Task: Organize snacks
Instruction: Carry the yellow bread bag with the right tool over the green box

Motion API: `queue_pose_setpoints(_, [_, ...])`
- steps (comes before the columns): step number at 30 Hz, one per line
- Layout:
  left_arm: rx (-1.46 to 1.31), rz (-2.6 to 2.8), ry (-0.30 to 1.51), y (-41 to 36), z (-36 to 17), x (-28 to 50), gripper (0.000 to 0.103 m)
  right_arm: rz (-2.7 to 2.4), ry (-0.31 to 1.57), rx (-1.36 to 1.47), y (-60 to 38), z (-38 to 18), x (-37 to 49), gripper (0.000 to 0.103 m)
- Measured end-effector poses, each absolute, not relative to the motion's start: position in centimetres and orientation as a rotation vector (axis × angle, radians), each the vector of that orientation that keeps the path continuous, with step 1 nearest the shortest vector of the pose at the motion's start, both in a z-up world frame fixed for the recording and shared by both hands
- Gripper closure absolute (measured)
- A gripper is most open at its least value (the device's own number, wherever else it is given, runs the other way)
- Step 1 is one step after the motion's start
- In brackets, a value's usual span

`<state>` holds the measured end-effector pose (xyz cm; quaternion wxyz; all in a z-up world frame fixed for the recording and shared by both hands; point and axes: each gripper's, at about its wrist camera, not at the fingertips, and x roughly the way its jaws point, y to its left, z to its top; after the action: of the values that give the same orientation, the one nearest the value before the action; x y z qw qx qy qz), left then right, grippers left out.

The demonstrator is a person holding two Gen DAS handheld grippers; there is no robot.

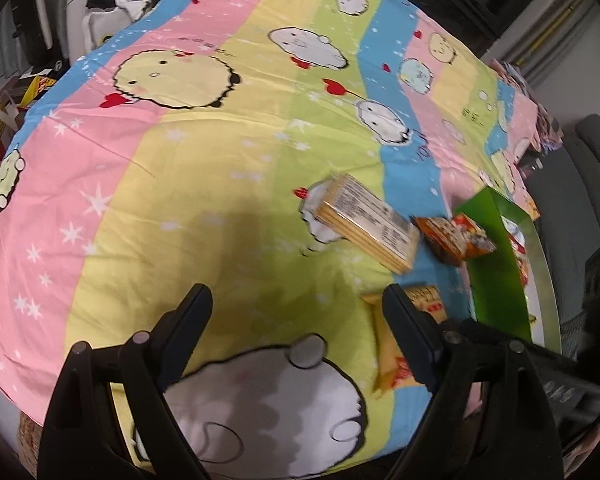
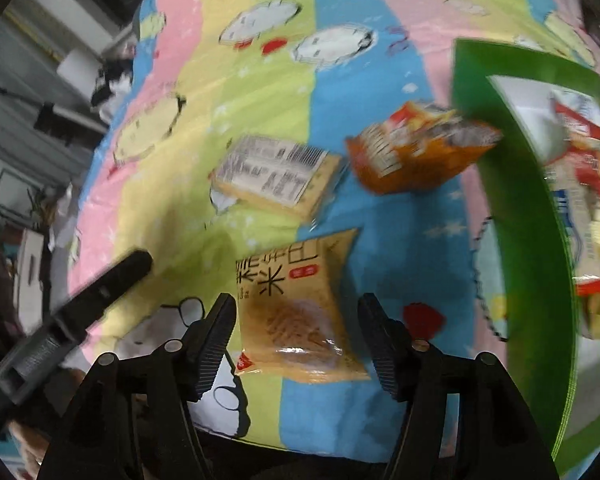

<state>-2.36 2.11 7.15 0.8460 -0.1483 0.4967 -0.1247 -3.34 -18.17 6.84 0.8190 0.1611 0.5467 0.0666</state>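
Right gripper [image 2: 296,340] over a snack packet [image 2: 296,308]
Fingers spread, gripping nothing; packet looks light, crinkly, crushable—best pinched across its middle.

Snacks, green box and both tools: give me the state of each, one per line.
Left tool: open, nothing between its fingers.
Right tool: open, straddling the tan bread packet, pads not pressing it.
Tan bread packet: flat on the cloth, sealed.
Yellow wafer pack: lying label up.
Orange snack bag: lying against the green box, outside it.
Green box: open, snacks already inside.
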Motion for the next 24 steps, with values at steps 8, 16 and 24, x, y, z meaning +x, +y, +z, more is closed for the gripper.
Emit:
queue_pose_setpoints(8, [-0.300,-0.412,1.123,-2.5,6.0,-3.6,0.022,0.170,1.088,0.480,-20.8,8.1,-4.0,0.039])
queue_pose_setpoints(16, [-0.329,-0.524,1.220,-5.5,3.9,-4.0,0.046,0.245,1.161,0.518,-20.0,5.3,-3.2,0.039])
queue_pose_setpoints(24, [-0.312,-0.547,1.207,-6.4,4.0,-4.4,0.053,0.295,1.218,0.558,-19.3,3.0,-2.4,0.042])
